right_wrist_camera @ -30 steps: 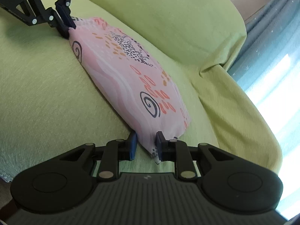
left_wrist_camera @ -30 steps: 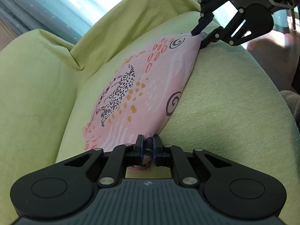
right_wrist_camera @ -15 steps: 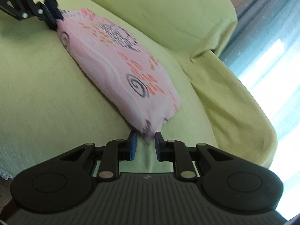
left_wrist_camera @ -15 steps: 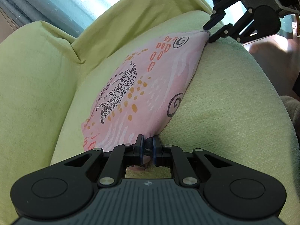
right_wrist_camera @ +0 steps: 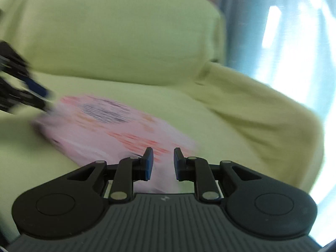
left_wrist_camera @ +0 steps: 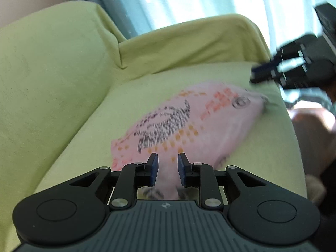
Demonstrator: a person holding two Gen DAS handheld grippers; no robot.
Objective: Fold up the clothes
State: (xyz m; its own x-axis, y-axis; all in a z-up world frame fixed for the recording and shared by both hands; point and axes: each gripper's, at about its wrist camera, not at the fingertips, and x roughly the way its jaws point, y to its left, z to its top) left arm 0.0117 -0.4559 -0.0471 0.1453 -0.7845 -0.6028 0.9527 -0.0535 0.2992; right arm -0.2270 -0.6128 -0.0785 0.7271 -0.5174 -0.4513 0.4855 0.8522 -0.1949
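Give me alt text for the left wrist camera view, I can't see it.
A folded pink patterned garment lies on a yellow-green sofa, blurred by motion. The left gripper is open just above its near edge, and the right gripper hovers beyond its far corner.

The left wrist view sat low behind the left hand-held gripper (left_wrist_camera: 167, 171), looking forward along its fingers, close over the pink printed garment (left_wrist_camera: 189, 126) on the green sofa (left_wrist_camera: 52, 84). Curtains (left_wrist_camera: 189, 0) filled its 12 o'clock, and the right hand-held gripper (left_wrist_camera: 255, 75) showed at 2 o'clock. The right wrist view sat likewise behind the right hand-held gripper (right_wrist_camera: 163, 163), facing the sofa's back cushion (right_wrist_camera: 117, 35), with curtains (right_wrist_camera: 273, 31) at 2 o'clock and the left hand-held gripper (right_wrist_camera: 45, 99) at 9 o'clock. Both views shared the garment (right_wrist_camera: 105, 130), seen from opposite ends. Both were motion-blurred.
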